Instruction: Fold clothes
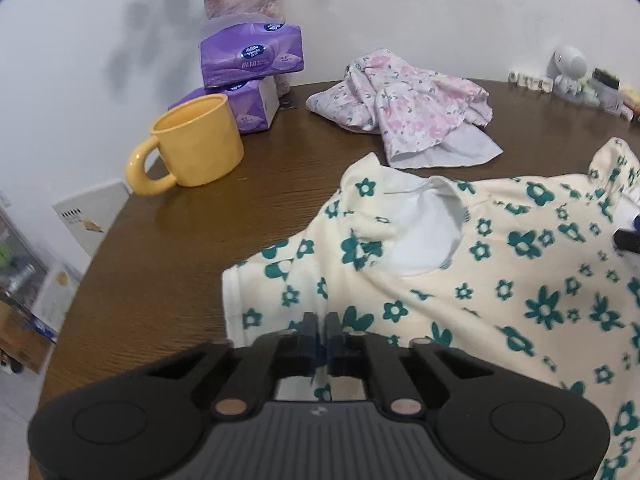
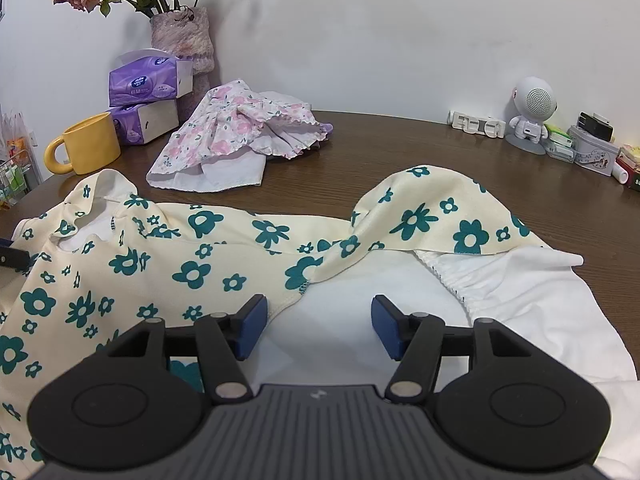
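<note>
A cream garment with green flowers [image 1: 500, 280] lies spread on the brown table [image 1: 180, 240], its white neck opening facing up. My left gripper [image 1: 320, 326] is shut on the garment's near edge by the short sleeve, with fabric pinched between the pads. In the right wrist view the same garment [image 2: 180, 248] stretches across, its hem flipped so the white lining [image 2: 520, 320] shows. My right gripper [image 2: 319, 328] stands open just above that white lining, with nothing pressed between its blue pads [image 2: 252, 330]. A dark tip of the left gripper [image 2: 12, 258] shows at the left edge.
A crumpled pink floral garment [image 1: 404, 108] lies at the back of the table. A yellow mug [image 1: 192, 148], stacked purple tissue packs [image 1: 250, 56] and a vase of flowers [image 2: 182, 36] stand at the back left. A white robot figure [image 2: 530, 114] and small boxes line the back right.
</note>
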